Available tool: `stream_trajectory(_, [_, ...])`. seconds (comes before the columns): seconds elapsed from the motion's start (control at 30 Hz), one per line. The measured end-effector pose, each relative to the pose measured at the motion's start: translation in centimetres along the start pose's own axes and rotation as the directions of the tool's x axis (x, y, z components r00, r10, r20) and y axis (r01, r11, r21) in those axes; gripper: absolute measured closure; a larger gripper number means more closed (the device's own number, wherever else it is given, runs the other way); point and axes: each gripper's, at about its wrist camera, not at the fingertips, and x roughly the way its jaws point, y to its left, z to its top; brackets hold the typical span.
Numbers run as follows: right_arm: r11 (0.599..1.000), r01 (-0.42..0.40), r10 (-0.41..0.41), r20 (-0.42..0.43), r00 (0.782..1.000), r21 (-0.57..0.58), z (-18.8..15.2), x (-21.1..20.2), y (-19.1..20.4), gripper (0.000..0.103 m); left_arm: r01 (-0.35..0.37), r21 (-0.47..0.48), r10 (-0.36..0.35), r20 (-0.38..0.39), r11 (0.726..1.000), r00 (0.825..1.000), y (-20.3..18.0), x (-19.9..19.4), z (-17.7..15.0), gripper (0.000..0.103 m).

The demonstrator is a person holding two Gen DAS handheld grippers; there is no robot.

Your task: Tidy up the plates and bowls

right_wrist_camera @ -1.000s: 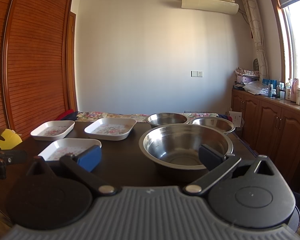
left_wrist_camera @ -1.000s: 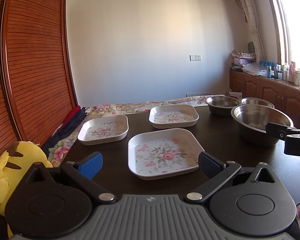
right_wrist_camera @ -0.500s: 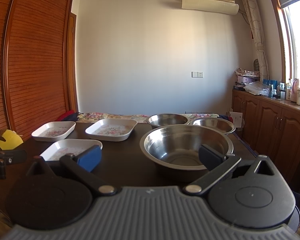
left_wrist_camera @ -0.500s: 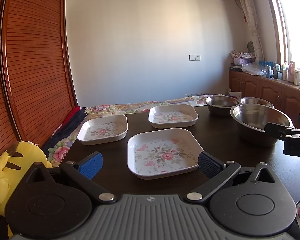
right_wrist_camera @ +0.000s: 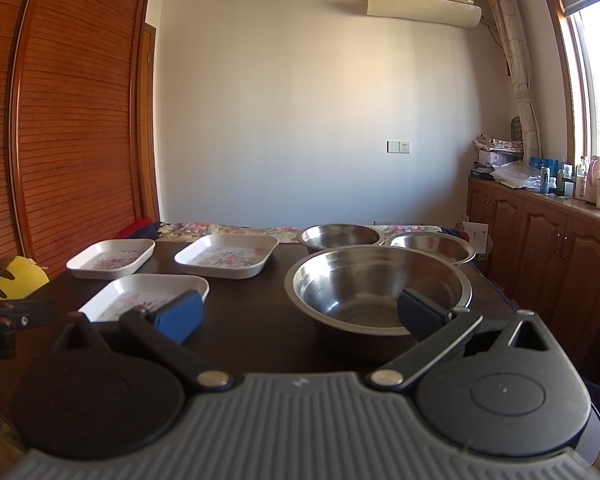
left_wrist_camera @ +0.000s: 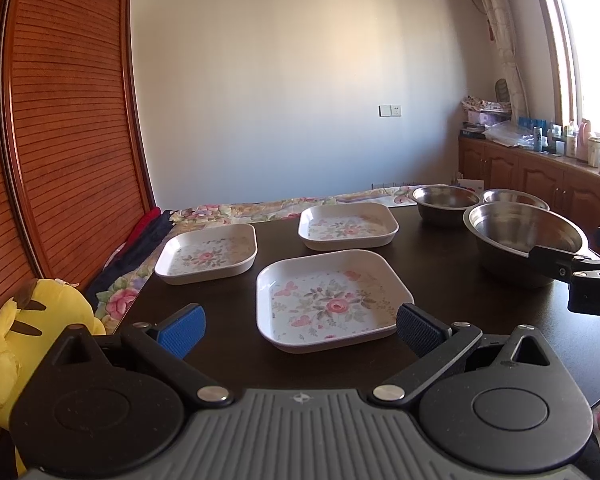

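Three white square plates with flower prints lie on the dark table (left_wrist_camera: 452, 280): a near plate (left_wrist_camera: 330, 300), a far left plate (left_wrist_camera: 208, 254) and a far middle plate (left_wrist_camera: 348, 226). Three steel bowls stand to the right: a large bowl (right_wrist_camera: 376, 288) and two smaller bowls (right_wrist_camera: 340, 236) (right_wrist_camera: 432, 246) behind it. My left gripper (left_wrist_camera: 300, 330) is open just in front of the near plate, holding nothing. My right gripper (right_wrist_camera: 300, 316) is open in front of the large bowl, its right finger over the bowl's near rim.
A yellow plush toy (left_wrist_camera: 16, 340) sits off the table's left edge by the wooden slatted doors (left_wrist_camera: 60, 120). A floral cloth (left_wrist_camera: 260, 210) lies beyond the table's far edge. Wooden cabinets (right_wrist_camera: 540, 240) with bottles on top line the right wall.
Both grippers have drifted only slightly; the plates and bowls sit where they were and both grippers stay open.
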Motion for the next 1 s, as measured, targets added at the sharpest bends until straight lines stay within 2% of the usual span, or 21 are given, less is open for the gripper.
stream_trajectory(0.3, [1.0,-0.03,0.03,-0.022,0.999,0.0,-0.5,0.5,0.6,0.0,0.017,-0.006,-0.017,-0.061,1.0,0.998,0.7,1.2,-1.1,0.0])
stream_trajectory(0.4, [0.999,-0.048,0.048,-0.035,0.998,0.0,-0.6,0.9,0.9,0.0,0.053,-0.015,-0.054,-0.098,0.998,0.994,1.2,1.7,-1.1,0.0])
stream_trajectory(0.57, [0.997,-0.078,0.077,-0.05,0.996,-0.017,-0.7,1.3,1.8,0.0,0.069,-0.031,-0.072,-0.107,0.997,0.992,2.3,1.6,-0.5,0.0])
stream_trajectory(0.77, [0.992,-0.112,0.109,-0.068,0.992,-0.049,-0.9,2.0,3.2,0.0,0.023,0.021,-0.022,-0.079,1.0,0.997,3.4,1.2,0.5,0.0])
stream_trajectory(0.9, [0.988,-0.136,0.13,-0.073,0.989,-0.08,-0.5,2.7,4.3,0.0,0.035,0.004,-0.034,-0.079,0.999,0.996,4.9,1.5,1.2,0.0])
stream_trajectory(1.0, [0.981,-0.174,0.167,-0.09,0.982,-0.081,-0.1,3.3,4.9,0.0,0.012,0.016,-0.011,-0.08,1.0,0.997,5.8,2.0,1.7,0.0])
